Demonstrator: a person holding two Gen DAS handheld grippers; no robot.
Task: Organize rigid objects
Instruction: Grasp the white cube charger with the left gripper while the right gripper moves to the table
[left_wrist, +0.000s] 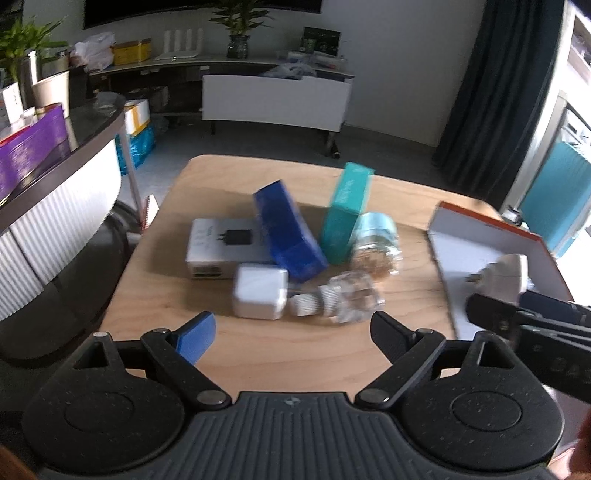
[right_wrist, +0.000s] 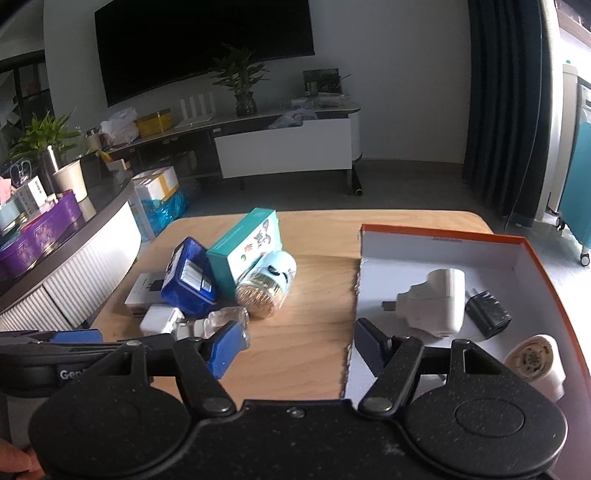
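A heap lies on the wooden table (left_wrist: 295, 350): a white cube charger (left_wrist: 260, 295), a clear glass bottle (left_wrist: 347, 299), a dark blue box (left_wrist: 288, 236), a teal box (left_wrist: 345, 214), a jar with a light blue lid (left_wrist: 376, 243) and a flat white box (left_wrist: 221, 247). My left gripper (left_wrist: 291, 332) is open and empty, just short of the charger and bottle. My right gripper (right_wrist: 295, 347) is open and empty at the left wall of the orange-rimmed tray (right_wrist: 443, 230). In the tray lie a white plug adapter (right_wrist: 432, 302), a black charger (right_wrist: 487, 314) and a white round piece (right_wrist: 535, 362).
A curved counter (left_wrist: 55, 192) with a purple box stands to the left of the table. A TV stand, plants and a white panel are at the far wall. A dark curtain (left_wrist: 498, 74) hangs at the right. The table's far edge drops to grey floor.
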